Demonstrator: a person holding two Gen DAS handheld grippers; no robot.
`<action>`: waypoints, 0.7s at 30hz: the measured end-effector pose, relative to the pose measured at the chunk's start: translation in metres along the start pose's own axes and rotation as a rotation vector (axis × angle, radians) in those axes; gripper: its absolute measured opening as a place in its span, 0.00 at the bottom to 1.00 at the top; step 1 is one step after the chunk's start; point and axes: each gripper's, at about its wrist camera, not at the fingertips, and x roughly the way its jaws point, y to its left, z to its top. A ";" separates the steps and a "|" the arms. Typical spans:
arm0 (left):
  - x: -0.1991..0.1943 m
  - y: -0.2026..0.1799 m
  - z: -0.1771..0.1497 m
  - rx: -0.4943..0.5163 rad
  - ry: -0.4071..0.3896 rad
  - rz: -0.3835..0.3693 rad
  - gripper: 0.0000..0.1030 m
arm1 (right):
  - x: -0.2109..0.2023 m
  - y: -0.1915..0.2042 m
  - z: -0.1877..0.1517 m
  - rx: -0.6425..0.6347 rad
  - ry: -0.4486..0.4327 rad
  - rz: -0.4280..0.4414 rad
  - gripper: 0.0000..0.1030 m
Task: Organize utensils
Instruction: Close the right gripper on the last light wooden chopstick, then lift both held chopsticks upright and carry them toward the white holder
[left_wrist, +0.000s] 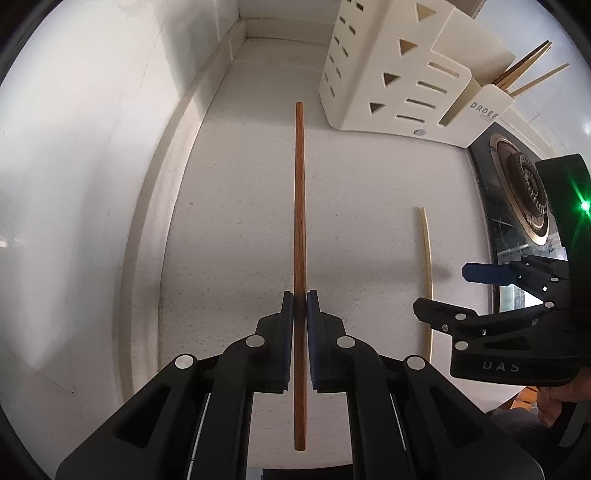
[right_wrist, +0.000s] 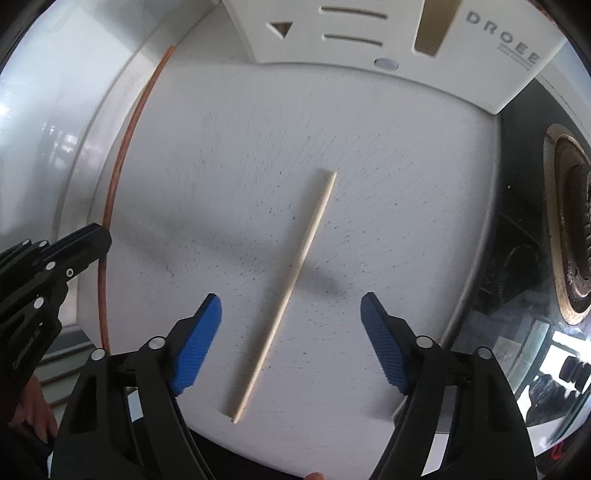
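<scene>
The left gripper (left_wrist: 299, 299) was seen clamped on a brown chopstick (left_wrist: 299, 206), which was held between the blue pads (left_wrist: 312, 332) and pointed forward over the white counter (left_wrist: 240, 221). Part of the stick extended back behind the pads. The right gripper (right_wrist: 291, 306) was held with its jaws wide apart above a pale chopstick (right_wrist: 286, 291), which lay flat on the counter between the two fingers without being touched by them.

A cream utensil holder (left_wrist: 391, 77) with triangular and slotted cut-outs stood at the far end of the counter, and several chopsticks (left_wrist: 524, 70) were seen standing in its side compartment. A stove burner (left_wrist: 524, 188) was visible to the right of the counter, just beside the holder. In the left view the pale chopstick (left_wrist: 427, 258) was seen lying well to the right of the brown one, partly hidden by the right gripper (left_wrist: 439, 290).
</scene>
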 end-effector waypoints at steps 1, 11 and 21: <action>0.000 0.002 0.000 -0.003 0.001 -0.003 0.07 | 0.002 0.001 0.000 0.005 0.012 0.003 0.73; 0.003 0.000 -0.004 0.001 -0.007 -0.018 0.07 | 0.011 0.021 0.010 -0.044 0.074 -0.082 0.42; 0.006 0.004 -0.008 -0.015 0.001 -0.024 0.07 | 0.011 -0.002 0.017 0.004 0.145 0.021 0.05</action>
